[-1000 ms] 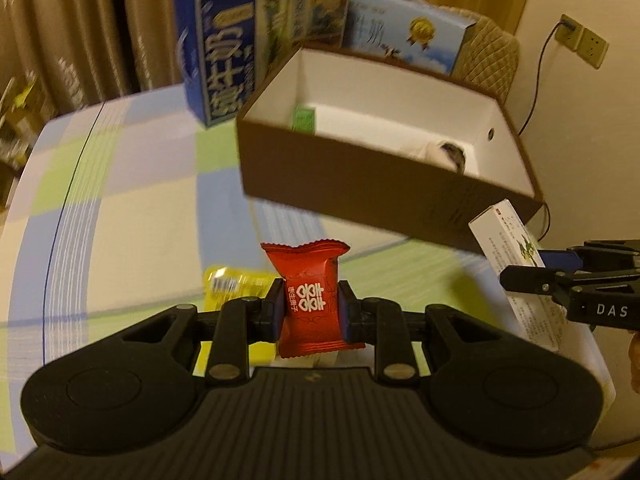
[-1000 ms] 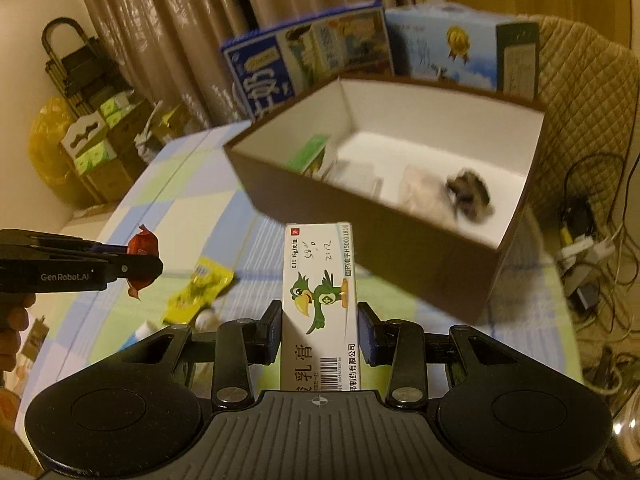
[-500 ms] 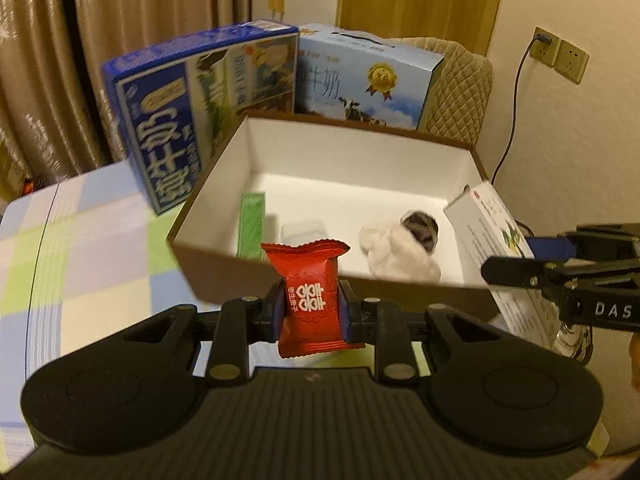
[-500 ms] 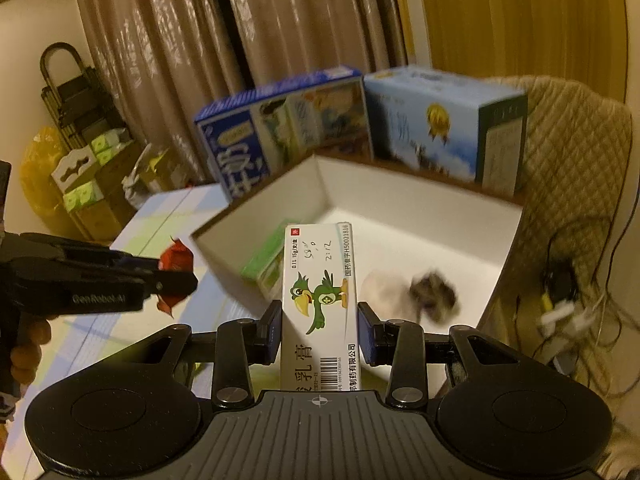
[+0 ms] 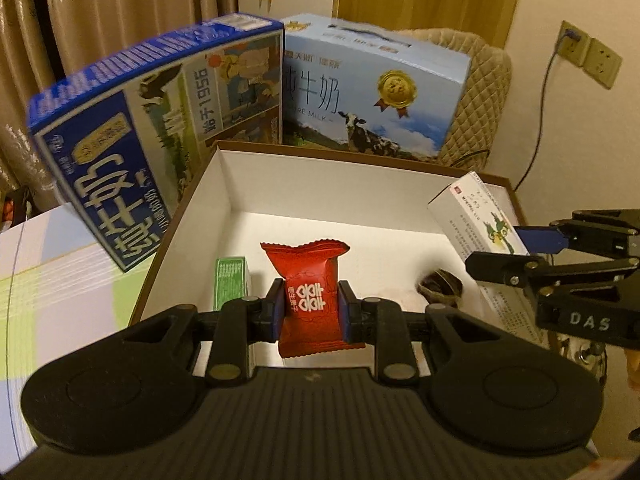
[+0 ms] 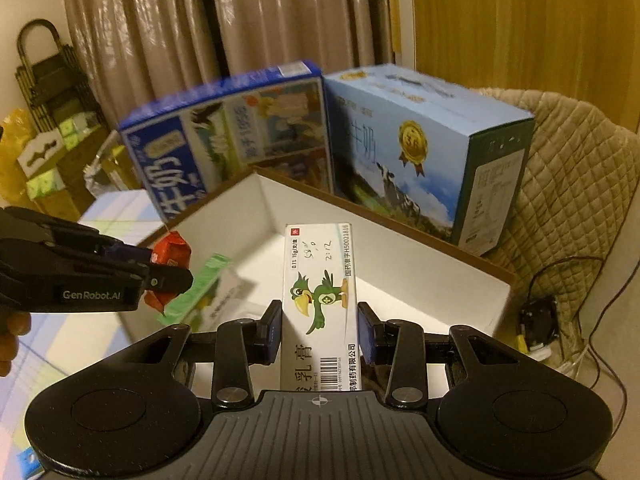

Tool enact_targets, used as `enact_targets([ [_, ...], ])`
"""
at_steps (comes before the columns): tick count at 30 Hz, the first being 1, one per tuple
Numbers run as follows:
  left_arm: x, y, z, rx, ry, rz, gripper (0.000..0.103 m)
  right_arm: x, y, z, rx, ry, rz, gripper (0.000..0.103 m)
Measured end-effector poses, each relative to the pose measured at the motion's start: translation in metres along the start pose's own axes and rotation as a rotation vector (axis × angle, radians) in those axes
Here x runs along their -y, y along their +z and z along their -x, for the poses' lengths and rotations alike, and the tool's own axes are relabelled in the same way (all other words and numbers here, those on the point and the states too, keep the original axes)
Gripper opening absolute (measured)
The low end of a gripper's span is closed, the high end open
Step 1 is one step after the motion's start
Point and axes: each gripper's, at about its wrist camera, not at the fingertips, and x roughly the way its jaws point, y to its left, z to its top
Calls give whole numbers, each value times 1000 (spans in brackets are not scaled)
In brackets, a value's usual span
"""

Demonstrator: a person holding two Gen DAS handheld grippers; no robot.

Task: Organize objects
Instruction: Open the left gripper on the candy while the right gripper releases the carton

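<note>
Left wrist view: left tool (image 5: 312,312) pinching red candy (image 5: 310,300), right tool (image 6: 318,330) pinching ointment carton (image 6: 320,304); lower both well inside the brown box (image 5: 192,216) before releasing.

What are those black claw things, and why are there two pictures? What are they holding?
They are two hand-held grabbers a person squeezes, each with a camera looking along its fingers. The left claw pinches a red candy packet. The right claw pinches a white medicine box with a green bird. Each picture also shows the other claw from the side. Both hover over an open brown cardboard box holding a small green box and a dark bundle. Two milk cartons stand behind it.
</note>
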Motion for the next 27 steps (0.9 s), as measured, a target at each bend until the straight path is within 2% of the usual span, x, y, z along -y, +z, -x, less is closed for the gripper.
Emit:
enact_targets([
  [6, -1, 20, -48, -69, 32, -22, 22, 15, 13, -50, -82, 2, 23, 36],
  [13, -9, 31, -95, -138, 54, -2, 22, 25, 20, -88, -138, 1, 23, 35],
  [20, -13, 36, -126, -182, 66, 6, 22, 28, 19, -112, -172, -5, 26, 35],
  [27, -14, 37, -139, -201, 55, 0, 23, 30, 18, -118, -178, -10, 23, 36],
])
